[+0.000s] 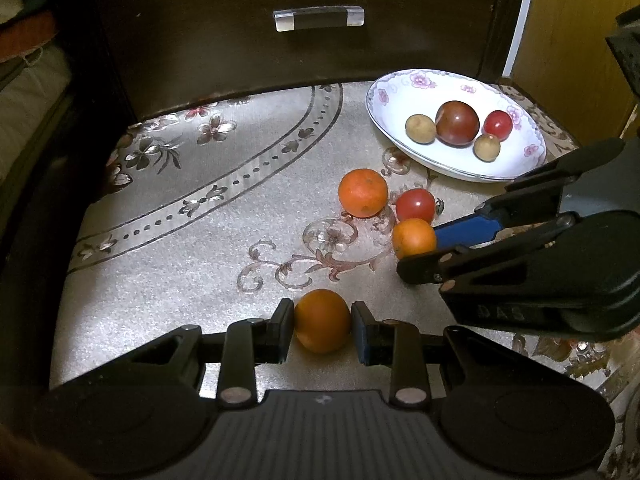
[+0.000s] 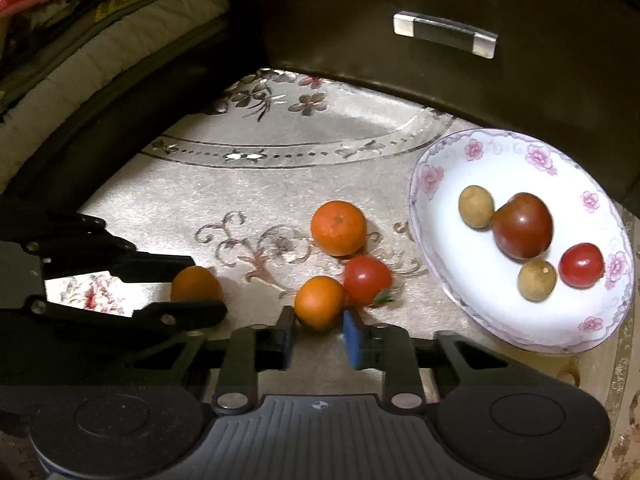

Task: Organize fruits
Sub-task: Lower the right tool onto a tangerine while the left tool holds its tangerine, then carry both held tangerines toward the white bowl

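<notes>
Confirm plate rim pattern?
Pink flowers on the white plate rim; clearest in the right wrist view.

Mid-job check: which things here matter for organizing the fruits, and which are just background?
Job:
floral white oval plate
three loose oranges
loose red tomato
plated fruits

Background:
dark wooden drawer
patterned beige cloth
folded bedding
</notes>
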Available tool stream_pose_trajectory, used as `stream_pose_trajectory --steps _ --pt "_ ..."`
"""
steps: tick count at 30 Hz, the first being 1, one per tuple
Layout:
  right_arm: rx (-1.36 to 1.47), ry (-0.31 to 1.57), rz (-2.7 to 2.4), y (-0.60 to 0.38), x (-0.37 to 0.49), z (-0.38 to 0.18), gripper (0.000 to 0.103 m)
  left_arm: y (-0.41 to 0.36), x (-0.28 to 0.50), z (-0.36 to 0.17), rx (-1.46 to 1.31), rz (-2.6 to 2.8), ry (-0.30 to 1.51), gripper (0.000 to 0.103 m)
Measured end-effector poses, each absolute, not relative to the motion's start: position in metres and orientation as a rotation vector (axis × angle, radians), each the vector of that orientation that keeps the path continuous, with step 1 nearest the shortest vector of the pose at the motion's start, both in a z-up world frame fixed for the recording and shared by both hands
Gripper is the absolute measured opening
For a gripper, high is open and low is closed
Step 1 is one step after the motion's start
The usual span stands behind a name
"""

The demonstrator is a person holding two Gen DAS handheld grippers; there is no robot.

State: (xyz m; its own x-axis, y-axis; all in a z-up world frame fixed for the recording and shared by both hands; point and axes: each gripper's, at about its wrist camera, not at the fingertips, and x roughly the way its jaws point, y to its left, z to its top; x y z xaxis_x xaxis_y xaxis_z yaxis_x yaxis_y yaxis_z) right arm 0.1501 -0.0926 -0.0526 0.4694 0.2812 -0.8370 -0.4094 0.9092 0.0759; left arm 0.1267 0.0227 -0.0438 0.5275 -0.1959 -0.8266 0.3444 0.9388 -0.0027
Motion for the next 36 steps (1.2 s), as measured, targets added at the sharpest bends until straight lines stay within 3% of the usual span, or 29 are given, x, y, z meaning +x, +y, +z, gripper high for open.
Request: stream_pose_trajectory --steps 20,36 --pt "-0.156 0.936 0.356 -0.118 0.138 -0.031 0.02 -0.013 0.14 -0.025 0.16 -0.383 0.909 0.036" --pt "-0.068 0.863 0.289 -0.161 0.143 -0.008 0.02 -0.046 0.156 -0.003 0.14 -0.418 0.842 0.026"
